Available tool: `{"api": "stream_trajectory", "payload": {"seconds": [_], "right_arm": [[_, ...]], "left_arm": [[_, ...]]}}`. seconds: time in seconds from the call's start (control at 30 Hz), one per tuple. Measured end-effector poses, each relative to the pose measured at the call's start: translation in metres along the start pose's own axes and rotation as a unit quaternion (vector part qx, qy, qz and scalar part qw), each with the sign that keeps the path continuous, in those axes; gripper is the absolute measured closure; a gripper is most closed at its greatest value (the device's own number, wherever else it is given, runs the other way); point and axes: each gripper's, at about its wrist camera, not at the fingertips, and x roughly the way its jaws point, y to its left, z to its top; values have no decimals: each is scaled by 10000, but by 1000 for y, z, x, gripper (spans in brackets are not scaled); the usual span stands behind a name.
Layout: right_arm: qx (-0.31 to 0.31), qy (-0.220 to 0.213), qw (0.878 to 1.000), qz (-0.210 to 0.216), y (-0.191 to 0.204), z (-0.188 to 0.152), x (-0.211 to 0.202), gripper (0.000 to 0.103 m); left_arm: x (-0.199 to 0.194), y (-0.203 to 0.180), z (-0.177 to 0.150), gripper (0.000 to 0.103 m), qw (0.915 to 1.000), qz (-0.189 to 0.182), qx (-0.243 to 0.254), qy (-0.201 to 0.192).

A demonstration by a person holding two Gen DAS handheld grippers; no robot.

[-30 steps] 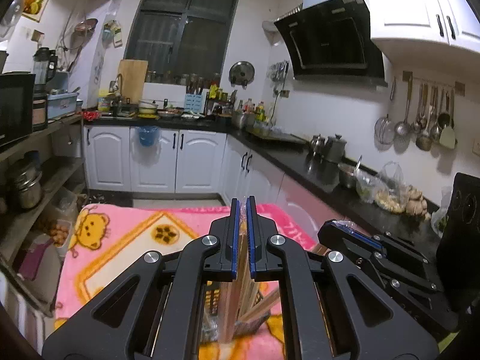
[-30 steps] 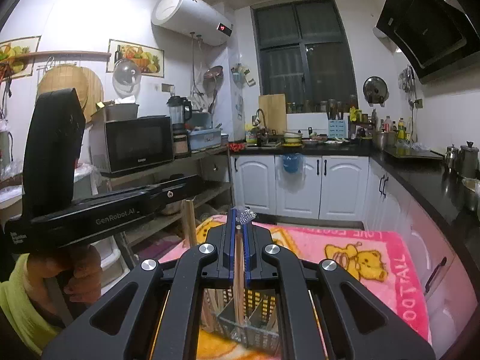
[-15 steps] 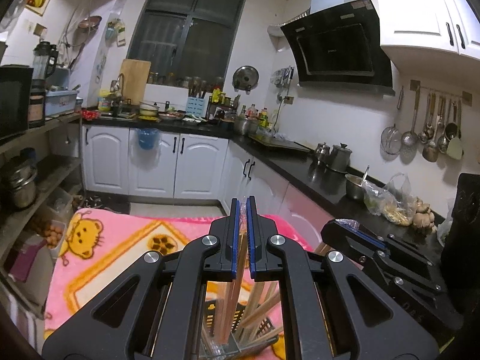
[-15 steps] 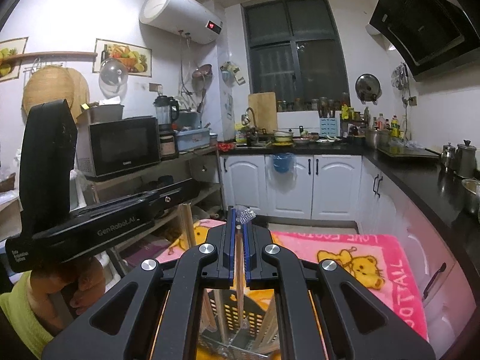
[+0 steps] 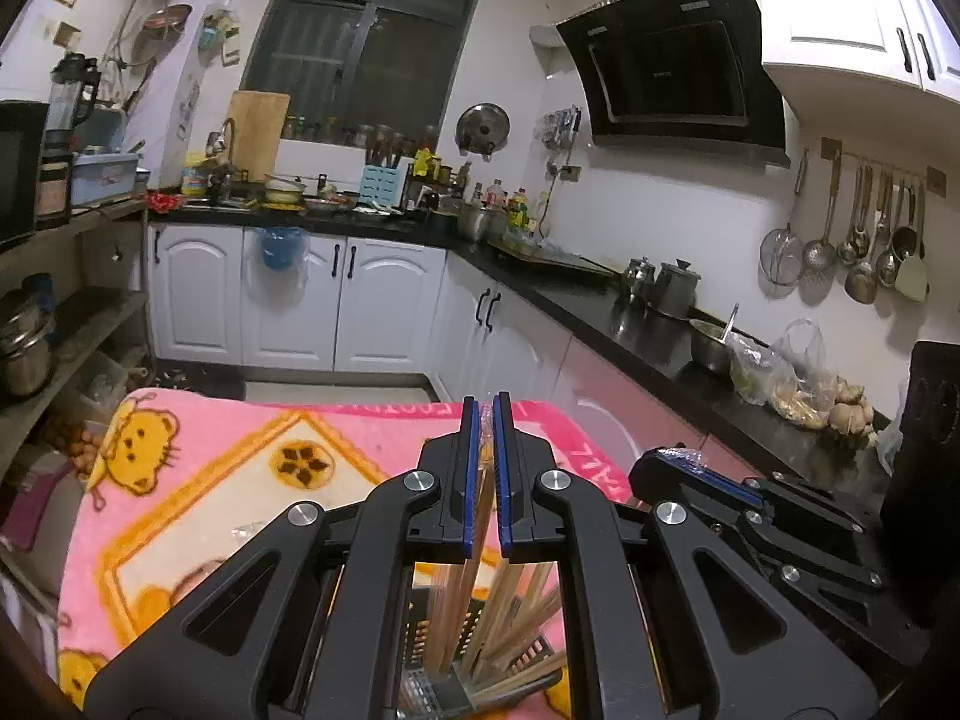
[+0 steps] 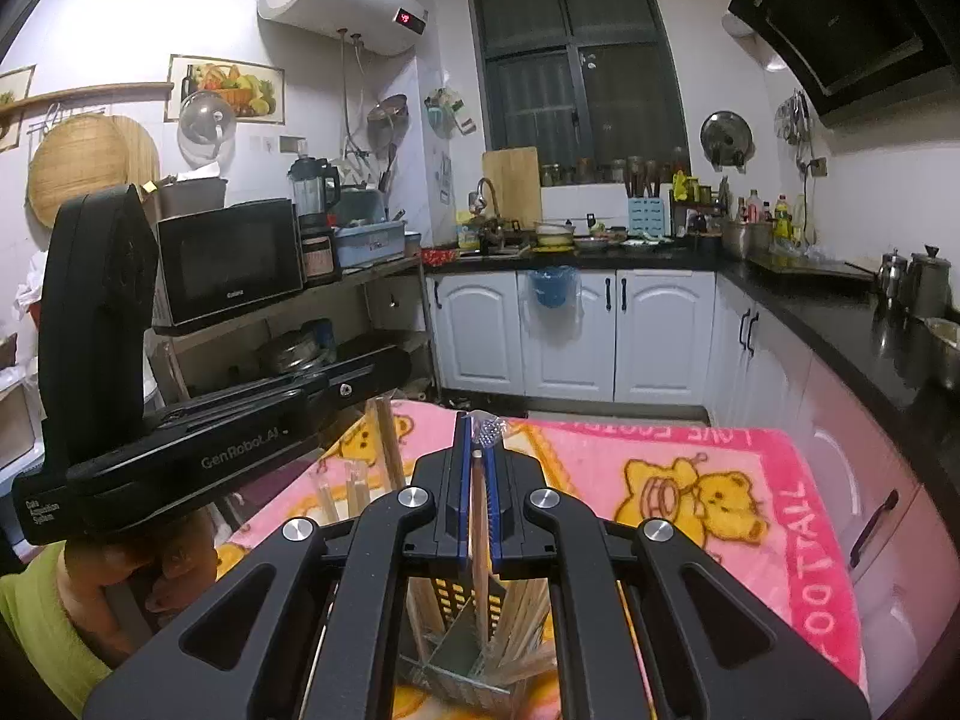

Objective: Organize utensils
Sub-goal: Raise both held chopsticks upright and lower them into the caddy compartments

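My left gripper (image 5: 486,407) is shut on a wooden chopstick (image 5: 465,582) that hangs down into a perforated metal utensil holder (image 5: 432,690). Several other chopsticks (image 5: 522,612) lean inside it. My right gripper (image 6: 477,420) is shut on another chopstick (image 6: 478,516) with crinkled clear wrap at its top; its lower end reaches into the same utensil holder (image 6: 456,666). The two grippers hang side by side over the holder. In the right wrist view the left gripper's body (image 6: 240,450) shows at the left, held by a hand (image 6: 138,570).
The holder stands on a pink blanket (image 5: 228,450) with yellow bear prints that covers a table. A black counter (image 5: 636,324) with pots and bags runs along the right. Open shelves (image 6: 336,282) with a microwave stand at the left. White cabinets (image 6: 576,336) line the far wall.
Both grippers have sunk toward the holder with their chopsticks. The holder and the chopsticks in it now show larger and more fully between the jaws. Both grips are unchanged.
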Motion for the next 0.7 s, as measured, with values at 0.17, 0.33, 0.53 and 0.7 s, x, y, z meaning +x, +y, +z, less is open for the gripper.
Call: {"api": "stream_trajectory", "payload": {"seconds": [0.17, 0.33, 0.53, 0.7], "right_arm": [[23, 115, 9999, 48, 0, -8, 6, 98], [46, 244, 9996, 94, -2, -17, 13, 98], [75, 411, 9990, 150, -1, -28, 23, 98], [75, 563, 9982, 190, 1, -36, 30, 98]], "left_arm": [[10, 5, -9, 101, 10000, 3, -24, 68], [16, 12, -19, 101, 9999, 6, -77, 129], [21, 19, -29, 101, 9997, 32, -98, 243], [22, 26, -34, 101, 9995, 81, -85, 296]]}}
